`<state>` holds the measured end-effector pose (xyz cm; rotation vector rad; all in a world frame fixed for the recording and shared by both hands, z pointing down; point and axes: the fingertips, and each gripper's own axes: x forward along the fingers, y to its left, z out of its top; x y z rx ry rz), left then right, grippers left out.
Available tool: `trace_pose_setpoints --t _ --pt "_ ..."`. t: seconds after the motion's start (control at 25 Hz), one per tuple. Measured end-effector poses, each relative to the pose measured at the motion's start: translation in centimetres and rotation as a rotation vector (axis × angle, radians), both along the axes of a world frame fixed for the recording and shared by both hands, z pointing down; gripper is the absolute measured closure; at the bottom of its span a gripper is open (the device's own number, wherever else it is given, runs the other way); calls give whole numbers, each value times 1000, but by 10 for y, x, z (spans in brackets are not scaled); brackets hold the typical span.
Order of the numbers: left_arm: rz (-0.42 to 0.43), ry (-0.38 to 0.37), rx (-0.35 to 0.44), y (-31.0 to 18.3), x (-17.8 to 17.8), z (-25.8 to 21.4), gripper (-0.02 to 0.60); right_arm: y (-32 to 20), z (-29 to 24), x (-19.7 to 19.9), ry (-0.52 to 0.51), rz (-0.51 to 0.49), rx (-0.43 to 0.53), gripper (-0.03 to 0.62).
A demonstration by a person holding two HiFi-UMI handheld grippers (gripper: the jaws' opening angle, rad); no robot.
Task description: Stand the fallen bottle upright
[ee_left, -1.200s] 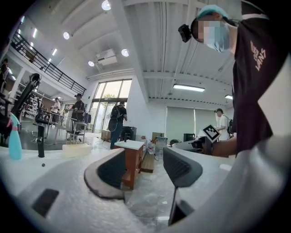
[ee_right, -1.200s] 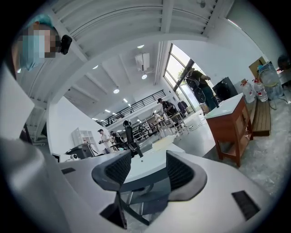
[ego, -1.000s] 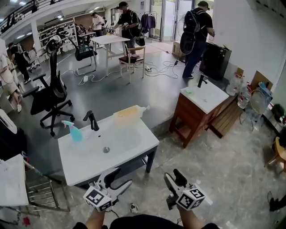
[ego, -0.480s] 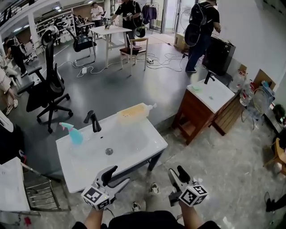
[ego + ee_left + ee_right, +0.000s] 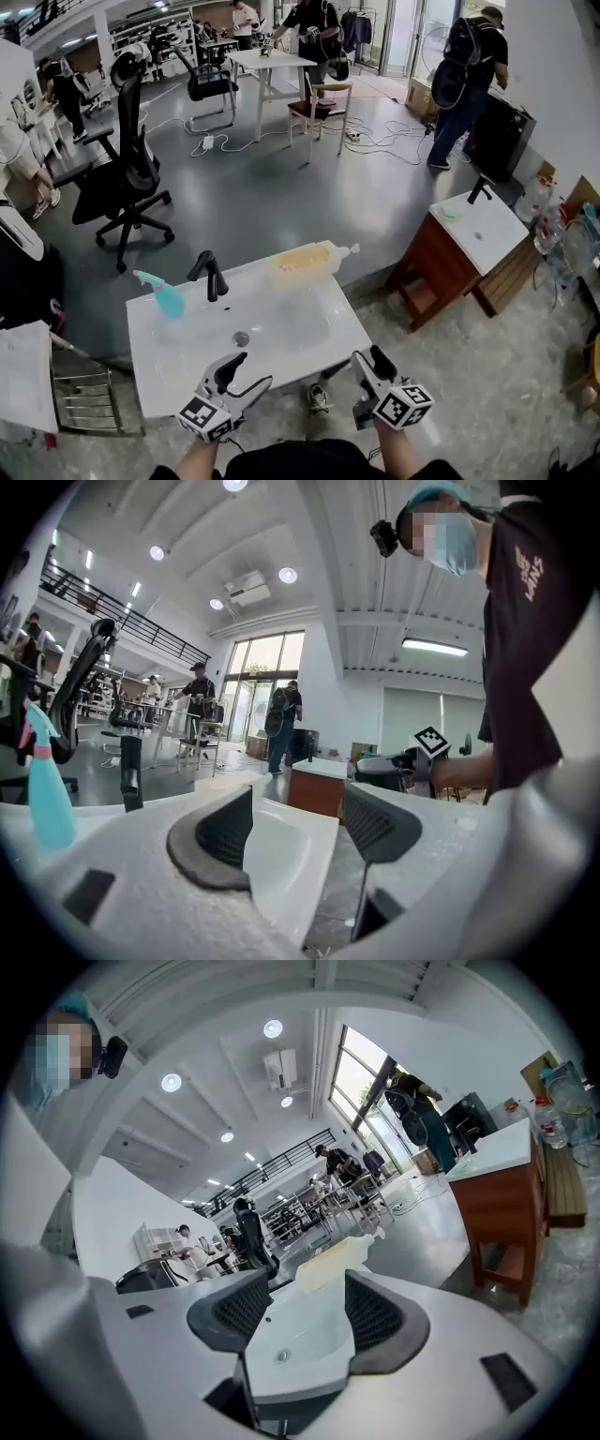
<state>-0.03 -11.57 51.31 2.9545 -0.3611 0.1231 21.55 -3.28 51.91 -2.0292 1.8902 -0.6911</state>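
Head view shows the fallen bottle [image 5: 305, 264] mid-frame on the sink [image 5: 183, 370] far rim; I'd have the left gripper [image 5: 253, 370] and right gripper [image 5: 368, 357], low in frame with jaws apart and empty, clasp its middle.

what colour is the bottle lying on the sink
It is a pale yellow plastic bottle with a white cap, clearest in the head view.

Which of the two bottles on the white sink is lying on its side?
The pale yellow bottle right of the tap; the blue spray bottle stands upright.
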Motion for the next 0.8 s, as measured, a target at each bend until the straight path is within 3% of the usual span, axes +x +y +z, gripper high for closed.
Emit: trace_pose_setpoints --t 0.4,0.8 --pt "-103 -49 -10 -74 66 14 283 -115 6 81 -27 -116 -19 355" --pt "-221 -120 21 -129 109 36 284 -199 50 159 -160 -180 -68 361"
